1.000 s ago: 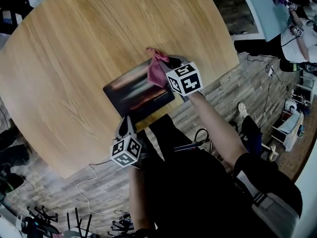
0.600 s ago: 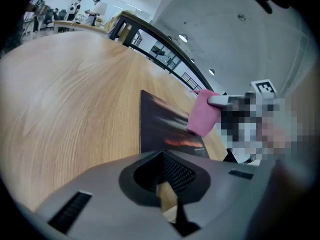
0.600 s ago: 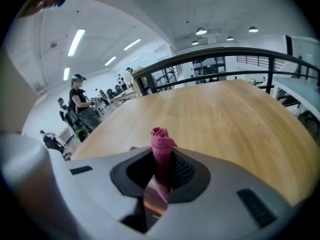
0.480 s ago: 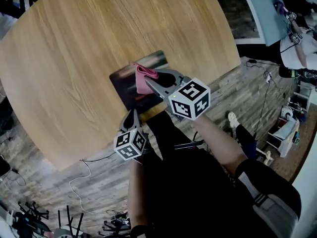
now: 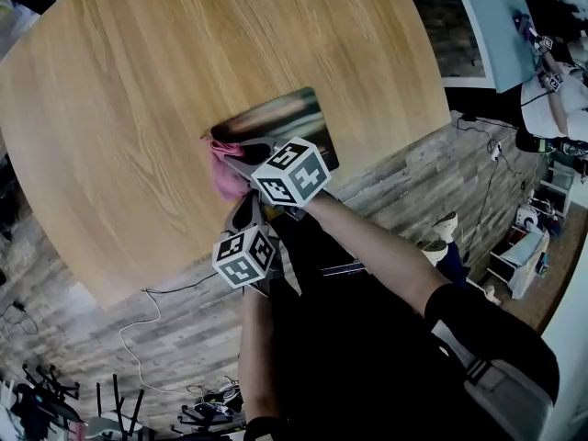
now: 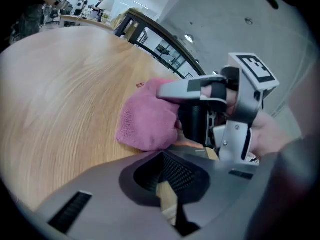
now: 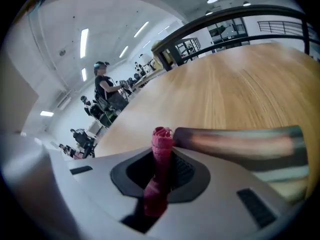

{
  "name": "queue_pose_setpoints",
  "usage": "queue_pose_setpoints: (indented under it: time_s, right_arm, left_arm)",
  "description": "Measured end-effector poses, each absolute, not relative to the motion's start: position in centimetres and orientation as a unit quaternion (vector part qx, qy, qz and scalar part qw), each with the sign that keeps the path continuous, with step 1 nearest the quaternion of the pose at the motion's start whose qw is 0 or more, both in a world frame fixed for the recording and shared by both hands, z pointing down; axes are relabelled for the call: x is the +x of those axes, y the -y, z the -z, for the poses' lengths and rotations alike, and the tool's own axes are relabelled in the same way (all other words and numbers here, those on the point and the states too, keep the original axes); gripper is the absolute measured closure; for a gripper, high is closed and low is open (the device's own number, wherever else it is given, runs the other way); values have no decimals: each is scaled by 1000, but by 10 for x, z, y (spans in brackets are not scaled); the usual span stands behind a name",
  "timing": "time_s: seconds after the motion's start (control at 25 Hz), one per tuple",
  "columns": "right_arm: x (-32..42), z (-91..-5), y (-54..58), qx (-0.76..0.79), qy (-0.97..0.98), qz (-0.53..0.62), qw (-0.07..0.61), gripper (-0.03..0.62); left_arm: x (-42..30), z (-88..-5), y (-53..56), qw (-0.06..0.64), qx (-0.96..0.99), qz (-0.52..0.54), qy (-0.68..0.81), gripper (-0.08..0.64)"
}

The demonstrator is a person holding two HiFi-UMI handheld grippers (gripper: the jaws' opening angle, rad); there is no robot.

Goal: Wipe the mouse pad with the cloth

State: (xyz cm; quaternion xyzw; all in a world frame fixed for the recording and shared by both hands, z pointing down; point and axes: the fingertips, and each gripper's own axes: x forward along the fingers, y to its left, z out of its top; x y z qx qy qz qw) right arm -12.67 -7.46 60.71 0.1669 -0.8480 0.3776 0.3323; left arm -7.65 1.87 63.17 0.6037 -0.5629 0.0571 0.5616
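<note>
Both tongs work at the near side of the round wooden table [image 5: 138,81], where the mouse pad [image 5: 285,118] lies flat close to the edge. The right gripper [image 7: 164,159] has its jaws pinched on the pink cloth [image 5: 222,175]: a rolled fold stands up between them, and the loose bulk bunches out beyond the tips. That bulk rests at the pad's left end, with much of it lying on bare wood just past the pad. The rest of the pad stretches away to the right, uncovered.

The left gripper [image 6: 164,164] sits low by the pad's near corner. Its jaws are drawn nearly together, leaving only a narrow slit with a pale strip showing through. Whether they nip the pad's corner or merely rest beside it, I cannot tell.

As a judgement, the wiping is under way rather than starting or finished. The cloth is gripped and down on the surface, placed as it would be at the left end of a stroke. The pad's printed face shows no plain dirt or streaks, so these views do not settle how much is already clean. What seems left is to carry the cloth back rightward across the open stretch while the pad stays put.
</note>
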Motion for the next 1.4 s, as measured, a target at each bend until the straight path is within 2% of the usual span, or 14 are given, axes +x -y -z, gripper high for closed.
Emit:
queue_pose_setpoints:
  time_s: [0.12,0.4,1.4]
  right_arm:
    - [-115,-621,79,180,844,-351,363,528]
    - [-97,-629,90,186,850,-310,384,528]
    - [70,-630,159,316,812,-282,400,528]
  left_arm:
    - [-78,-630,-19,564,599,-53,566,537]
    - [-81,-634,-21,571,583,-53,575,537]
    - [-84,-635,-23,567,575,-71,585,537]
